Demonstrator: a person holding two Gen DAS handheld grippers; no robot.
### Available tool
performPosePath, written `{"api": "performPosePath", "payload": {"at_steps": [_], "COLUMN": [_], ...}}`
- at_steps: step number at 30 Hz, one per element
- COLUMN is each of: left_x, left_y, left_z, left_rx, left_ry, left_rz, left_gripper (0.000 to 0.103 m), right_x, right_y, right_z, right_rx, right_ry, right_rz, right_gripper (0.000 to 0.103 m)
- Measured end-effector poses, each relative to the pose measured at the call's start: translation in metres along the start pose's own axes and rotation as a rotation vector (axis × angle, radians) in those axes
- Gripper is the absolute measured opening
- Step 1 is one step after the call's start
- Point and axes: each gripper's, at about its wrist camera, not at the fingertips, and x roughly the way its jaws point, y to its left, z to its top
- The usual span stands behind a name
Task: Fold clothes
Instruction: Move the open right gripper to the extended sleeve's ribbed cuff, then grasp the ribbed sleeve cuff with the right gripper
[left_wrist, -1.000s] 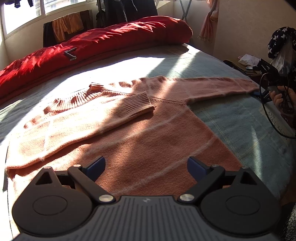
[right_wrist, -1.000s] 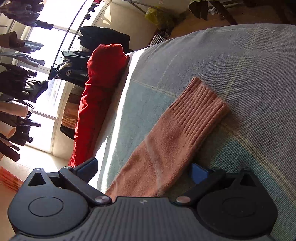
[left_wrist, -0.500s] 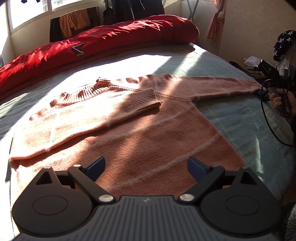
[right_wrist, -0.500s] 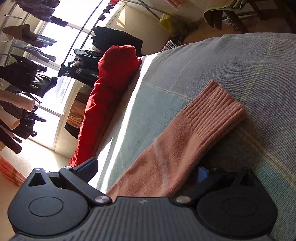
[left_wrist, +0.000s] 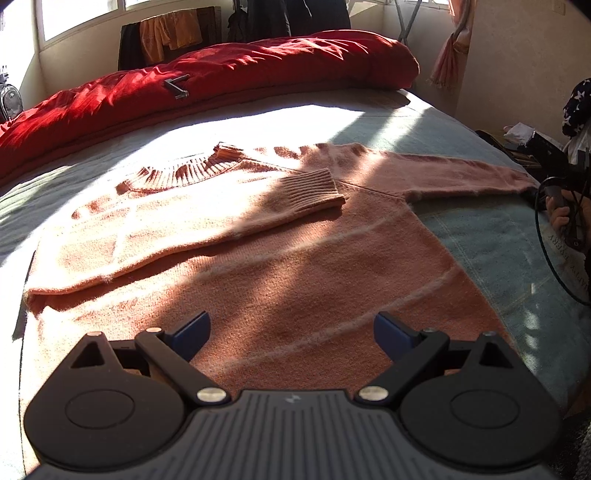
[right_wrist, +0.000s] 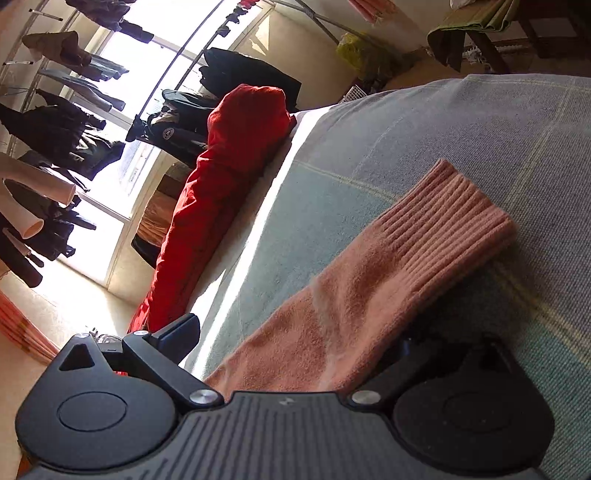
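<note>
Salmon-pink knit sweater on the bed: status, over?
Left gripper open, hovering over hem. Right gripper open, straddling outstretched sleeve. Salmon-pink knit sweater flat on bed, one sleeve already folded across chest. Nothing in the way.

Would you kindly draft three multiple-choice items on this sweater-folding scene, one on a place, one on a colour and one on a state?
1. Where does the cuff of the folded sleeve lie?
A. On the sweater's chest
B. Hanging off the bed's edge
C. Under the duvet

2. What colour is the duvet bunched along the far side of the bed?
A. Green
B. Red
C. White

3. How do the left tongs stand?
A. Shut on the collar
B. Shut on the hem
C. Open, holding nothing

Answers:
1 A: the ribbed cuff rests on the sweater just below the collar.
2 B: it shows bright red in both views.
3 C: the two blue tips sit wide apart above the hem with bare knit between them. The right tongs straddle the other sleeve.
</note>
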Motion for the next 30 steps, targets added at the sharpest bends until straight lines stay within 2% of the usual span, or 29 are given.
{"api": "performPosePath", "payload": {"at_steps": [3, 6, 9, 12, 13, 14, 17, 25, 30], "left_x": [-0.002, 0.000, 0.001, 0.000, 0.000, -0.001, -0.001, -0.005, -0.012], "left_y": [0.000, 0.001, 0.004, 0.007, 0.008, 0.009, 0.013, 0.026, 0.041], "left_z": [-0.001, -0.002, -0.005, -0.008, -0.008, -0.009, -0.012, -0.019, -0.027], "left_rx": [0.007, 0.009, 0.001, -0.004, -0.004, -0.006, -0.013, -0.019, -0.035], "left_ry": [-0.012, -0.009, -0.006, -0.008, -0.008, -0.009, -0.006, -0.007, -0.016], "left_rz": [-0.008, 0.006, 0.012, 0.012, 0.011, 0.011, 0.010, 0.005, 0.008], "left_gripper": [0.095, 0.095, 0.095, 0.095, 0.095, 0.095, 0.095, 0.095, 0.095], "right_x": [0.003, 0.003, 0.001, -0.001, -0.002, -0.002, -0.003, 0.004, 0.005], "right_y": [-0.003, -0.003, -0.002, -0.012, -0.016, -0.021, -0.026, 0.001, 0.044], "right_z": [0.007, 0.003, -0.003, -0.003, -0.004, -0.004, -0.005, -0.007, -0.011], "right_rx": [0.058, 0.027, -0.009, 0.031, 0.047, 0.063, 0.078, -0.014, -0.119], "right_ry": [-0.010, -0.008, -0.012, -0.021, -0.023, -0.025, -0.027, -0.031, -0.028], "right_rz": [-0.026, -0.068, -0.122, -0.148, -0.157, -0.165, -0.167, -0.295, -0.327], "right_gripper": [0.093, 0.081, 0.064, 0.037, 0.018, 0.009, 0.006, 0.006, 0.008]}}
